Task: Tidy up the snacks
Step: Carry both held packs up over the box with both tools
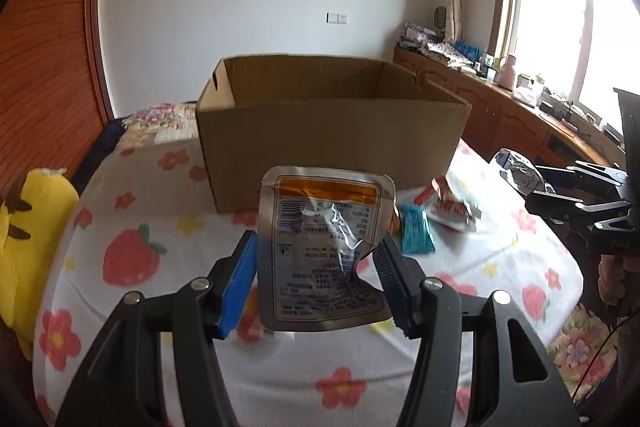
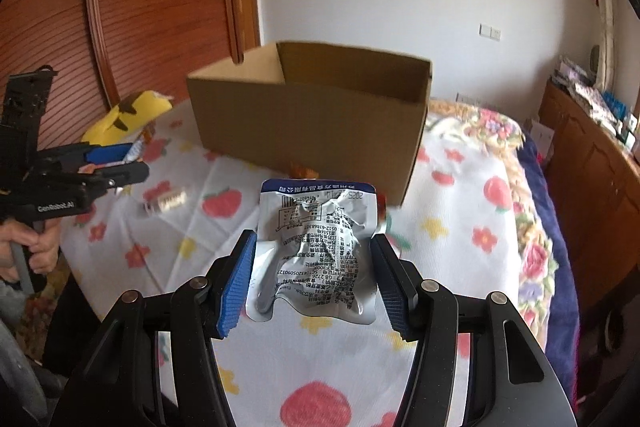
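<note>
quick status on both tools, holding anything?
Left tool: shut on the orange-banded foil pouch.
Right tool: shut on the blue-banded foil pouch.

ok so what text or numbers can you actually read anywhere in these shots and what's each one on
"GenRobot.AI": on the body of the left gripper, seen from the right wrist.
"GB 2726": upside down on the blue-topped silver pouch held in the right gripper.
"0512-63868307": same pouch, upside down, digits uncertain.
Orange-banded silver pouch in the left gripper: print too blurred to read.
Loose snack packets near the cardboard box: unreadable.
</note>
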Tool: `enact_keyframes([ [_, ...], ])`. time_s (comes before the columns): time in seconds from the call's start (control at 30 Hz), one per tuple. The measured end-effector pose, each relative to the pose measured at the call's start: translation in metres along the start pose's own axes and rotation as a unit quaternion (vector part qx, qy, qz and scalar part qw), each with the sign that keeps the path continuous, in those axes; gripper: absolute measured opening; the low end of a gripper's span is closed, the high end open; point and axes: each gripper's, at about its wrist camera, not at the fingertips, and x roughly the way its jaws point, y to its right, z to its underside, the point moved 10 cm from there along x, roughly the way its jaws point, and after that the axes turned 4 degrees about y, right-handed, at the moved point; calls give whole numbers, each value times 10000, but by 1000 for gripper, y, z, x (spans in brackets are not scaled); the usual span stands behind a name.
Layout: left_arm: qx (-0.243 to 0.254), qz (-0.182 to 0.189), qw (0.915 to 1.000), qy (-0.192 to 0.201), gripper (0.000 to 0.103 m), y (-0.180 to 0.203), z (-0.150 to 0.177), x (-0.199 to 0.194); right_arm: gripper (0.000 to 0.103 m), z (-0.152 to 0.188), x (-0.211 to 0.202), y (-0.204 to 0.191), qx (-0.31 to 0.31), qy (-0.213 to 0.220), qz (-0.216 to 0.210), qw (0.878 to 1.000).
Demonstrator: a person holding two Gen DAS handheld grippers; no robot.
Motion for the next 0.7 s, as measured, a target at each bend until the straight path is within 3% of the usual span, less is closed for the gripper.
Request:
enact_keyframes([
  [0.43, 95, -5, 9988, 473, 58, -11, -84, 36, 59, -80, 27, 8, -189, 524, -144, 9983],
  [0.7, 121, -145, 9985, 523, 58, -30, -121, 79, 59, -117, 65, 22, -162, 708, -162, 9972],
])
